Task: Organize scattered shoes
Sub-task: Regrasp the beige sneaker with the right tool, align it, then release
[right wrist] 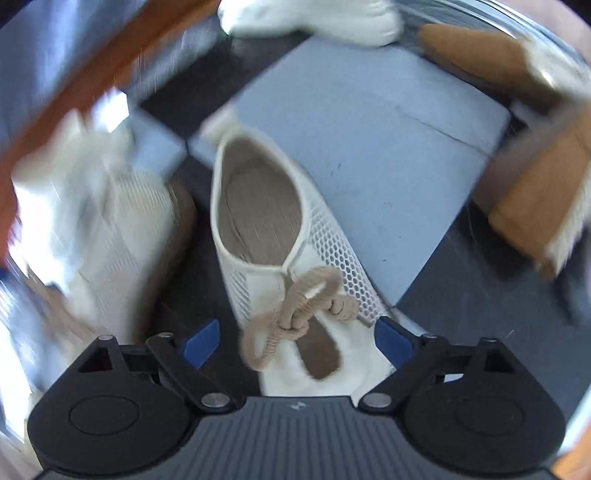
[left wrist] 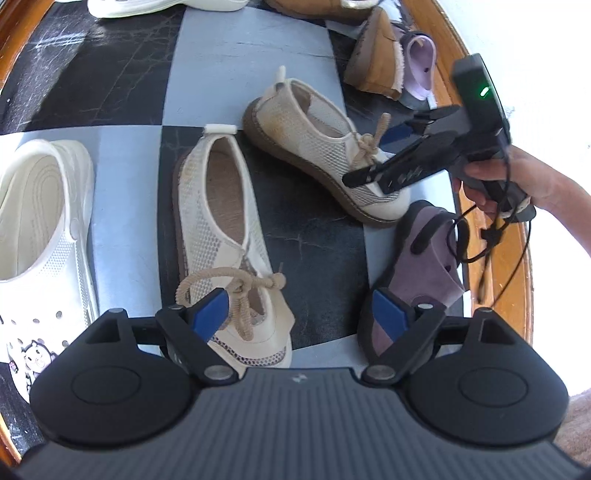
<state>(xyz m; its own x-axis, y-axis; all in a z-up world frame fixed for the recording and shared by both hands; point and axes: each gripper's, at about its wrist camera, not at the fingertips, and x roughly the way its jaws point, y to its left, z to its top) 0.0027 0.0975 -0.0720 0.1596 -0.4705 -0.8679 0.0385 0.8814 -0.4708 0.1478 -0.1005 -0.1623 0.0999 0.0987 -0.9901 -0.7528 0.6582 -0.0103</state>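
Two cream mesh lace-up shoes lie on the checkered floor. The nearer shoe rests flat, its laced toe just in front of my left gripper, which is open and empty. The farther shoe leans on its side. My right gripper, held by a hand, hovers over that shoe's toe. In the blurred right wrist view, my right gripper is open, with the laced front of the farther shoe between its fingers, neither pad pressing on it. The nearer shoe is a blur at the left.
A white clog lies at the left and a purple shoe at the right, near the wooden rim. Brown slippers, a lilac clog and another white clog lie at the back.
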